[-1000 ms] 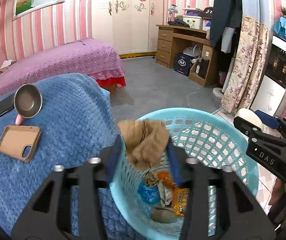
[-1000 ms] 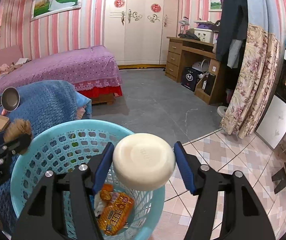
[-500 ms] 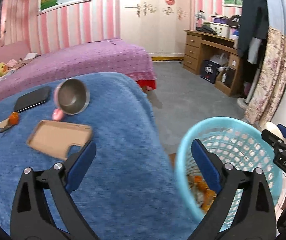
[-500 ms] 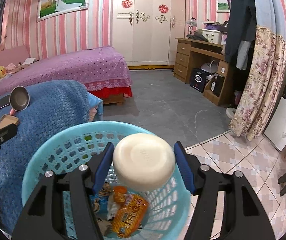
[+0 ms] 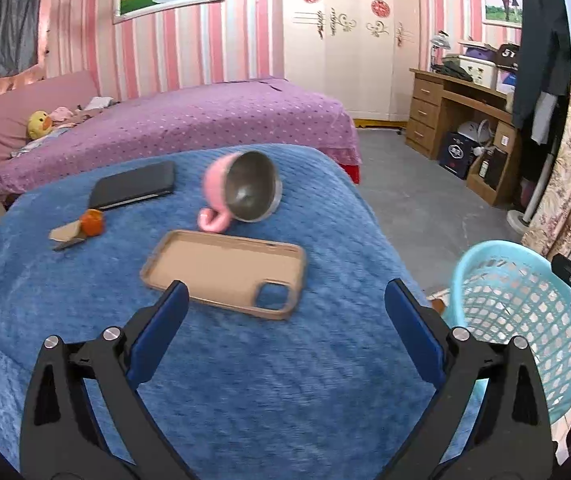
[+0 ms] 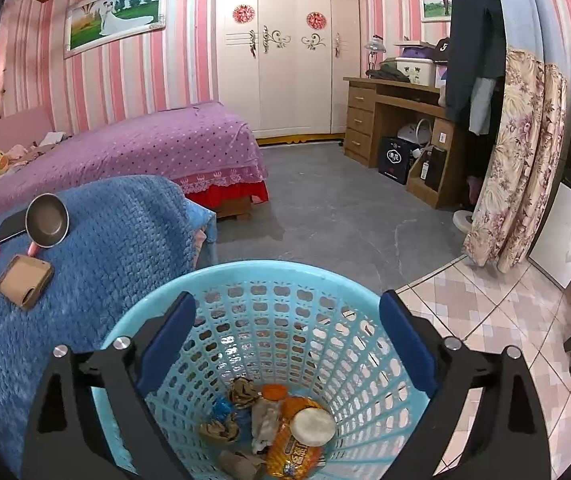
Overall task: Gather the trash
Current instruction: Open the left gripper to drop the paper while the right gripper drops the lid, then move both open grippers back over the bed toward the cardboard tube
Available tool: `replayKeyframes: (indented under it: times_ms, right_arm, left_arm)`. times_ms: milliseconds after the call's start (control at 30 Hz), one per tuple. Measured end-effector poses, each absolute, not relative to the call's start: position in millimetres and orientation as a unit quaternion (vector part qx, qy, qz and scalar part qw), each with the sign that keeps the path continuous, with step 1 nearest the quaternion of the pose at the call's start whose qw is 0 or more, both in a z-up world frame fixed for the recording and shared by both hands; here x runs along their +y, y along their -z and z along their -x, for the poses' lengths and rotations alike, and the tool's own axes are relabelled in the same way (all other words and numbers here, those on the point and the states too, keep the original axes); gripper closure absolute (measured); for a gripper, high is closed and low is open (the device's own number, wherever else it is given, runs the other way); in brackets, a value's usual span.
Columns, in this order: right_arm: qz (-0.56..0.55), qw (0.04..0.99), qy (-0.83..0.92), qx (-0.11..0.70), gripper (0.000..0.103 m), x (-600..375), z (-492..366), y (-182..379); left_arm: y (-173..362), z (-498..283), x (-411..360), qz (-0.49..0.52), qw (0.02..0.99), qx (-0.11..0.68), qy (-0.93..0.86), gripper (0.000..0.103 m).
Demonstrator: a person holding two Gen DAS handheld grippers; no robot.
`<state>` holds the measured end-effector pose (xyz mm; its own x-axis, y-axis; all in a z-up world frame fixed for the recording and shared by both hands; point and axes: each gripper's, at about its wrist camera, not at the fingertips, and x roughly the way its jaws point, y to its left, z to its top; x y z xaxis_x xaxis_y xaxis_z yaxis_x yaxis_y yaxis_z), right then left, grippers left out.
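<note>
A light blue plastic basket (image 6: 277, 280) stands on the floor beside the blue blanket (image 6: 117, 232). In it lie a round white disc (image 6: 312, 427), an orange snack wrapper (image 6: 291, 446) and crumpled brown paper (image 6: 243, 392). My right gripper (image 6: 285, 344) is open and empty above the basket. My left gripper (image 5: 283, 320) is open and empty over the blue blanket (image 5: 245, 380), just in front of a tan phone case (image 5: 225, 272). The basket (image 5: 497, 280) is at the right of the left wrist view. A small orange thing (image 5: 92, 222) and a brown scrap (image 5: 63, 234) lie at the blanket's left.
A pink mug (image 5: 241, 192) lies on its side beyond the phone case, with a black phone (image 5: 133, 190) behind it. A purple bed (image 5: 189, 120) is behind the blanket. A wooden desk (image 6: 397, 120), flowered curtain (image 6: 517, 152) and grey floor (image 6: 345, 216) lie beyond the basket.
My right gripper opened and the white disc dropped into the basket. My left gripper let go of the brown paper, opened, and swung left from the basket to over the blanket.
</note>
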<state>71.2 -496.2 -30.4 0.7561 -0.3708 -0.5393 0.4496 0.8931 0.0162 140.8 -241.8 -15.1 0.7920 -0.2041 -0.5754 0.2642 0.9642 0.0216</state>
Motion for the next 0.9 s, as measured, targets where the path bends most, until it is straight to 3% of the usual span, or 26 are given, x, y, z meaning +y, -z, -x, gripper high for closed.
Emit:
replayKeyframes:
  times_ms: [500,900]
  right_arm:
    - [-0.053,0.948,0.165,0.268,0.009,-419,-116,21]
    - [-0.030,0.957,0.063,0.282,0.007,-325,-188,27]
  left_arm:
    - [13,-191,-102,-0.023,0.955,0.295,0.024,0.006]
    - [31,-255,-9,0.016,0.939,0.340,-0.045,0.006]
